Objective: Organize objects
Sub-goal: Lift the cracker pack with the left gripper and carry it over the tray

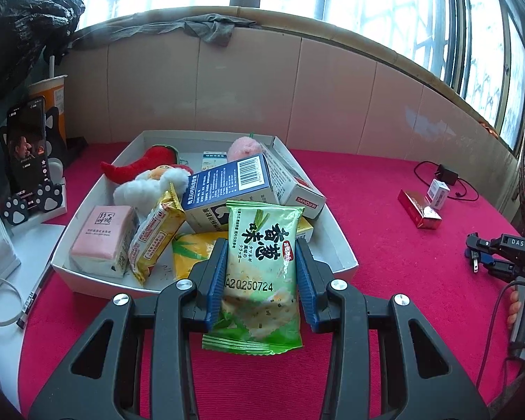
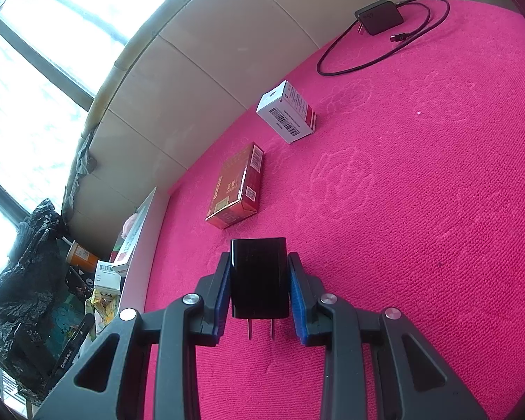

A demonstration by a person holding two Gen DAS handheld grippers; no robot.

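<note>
The left gripper (image 1: 261, 273) has its blue-padded fingers (image 1: 216, 280) closed onto the two long edges of a green cracker packet (image 1: 262, 273), which stands upright between them, its top toward twelve o'clock and its lower seal hanging out below the pads. The packet's top edge overlaps the near rim of a white tray (image 1: 336, 241) that sits at twelve o'clock from the fingers on the pink-covered desk (image 1: 385, 245). Inside the tray lie a blue box (image 1: 224, 189), a yellow snack packet (image 1: 154, 238), a pink-wrapped block (image 1: 101, 241) and plush toys (image 1: 147, 182), packed close together.

The right gripper (image 2: 259, 280) has its fingers (image 2: 299, 301) pressed against both sides of a black plug adapter (image 2: 259, 276), gripping it as narrowly as they go; the adapter's two metal prongs point back toward six o'clock. From this gripper, a red box (image 2: 236, 189) lies flat on the desk near eleven o'clock, a white box (image 2: 287, 112) farther off at twelve, and a black charger with its cable (image 2: 379, 17) well apart toward one o'clock.
</note>
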